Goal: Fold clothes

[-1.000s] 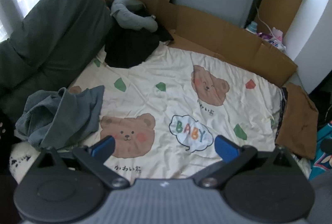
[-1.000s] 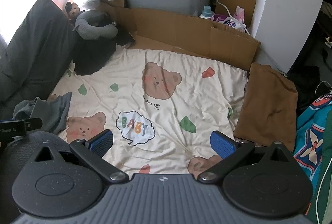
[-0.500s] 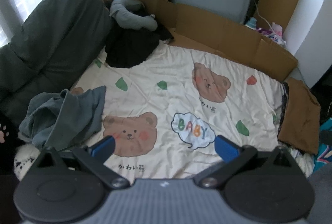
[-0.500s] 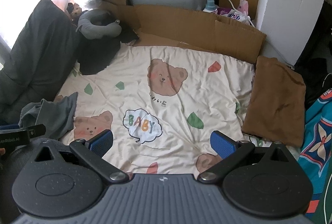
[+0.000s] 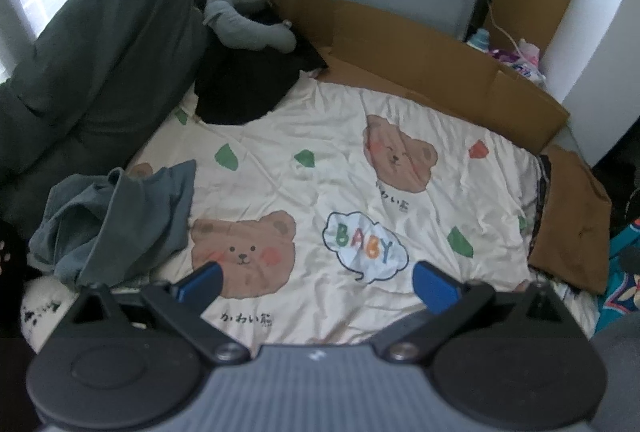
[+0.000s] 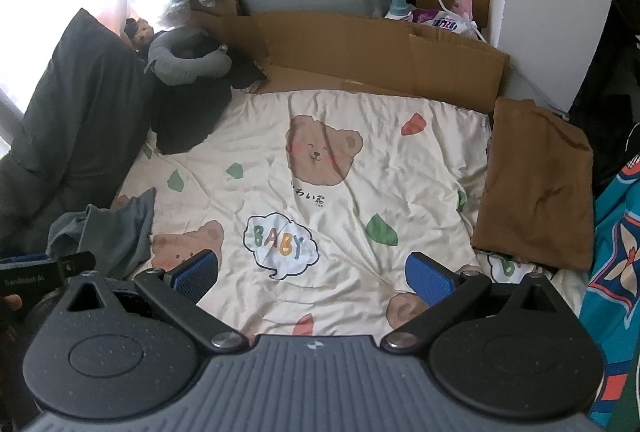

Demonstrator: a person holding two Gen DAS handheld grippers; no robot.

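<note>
A crumpled grey-blue garment lies at the left edge of the cream bear-print sheet; the right wrist view shows the same garment low on the left. A folded brown garment rests on the sheet's right edge, also visible as brown cloth in the left wrist view. My left gripper hangs open above the sheet, to the right of the grey-blue garment, holding nothing. My right gripper is open and empty over the sheet's near middle. The left gripper's body shows at the far left.
A dark pillow leans along the left. A grey neck pillow and black cloth sit at the back left. Flattened cardboard lines the far edge before a grey panel. Bottles and packets stand behind it. Colourful fabric lies right.
Both cameras have shifted slightly, so the sheet and the grey-blue garment sit a little differently in view. Both grippers stay open and empty.
</note>
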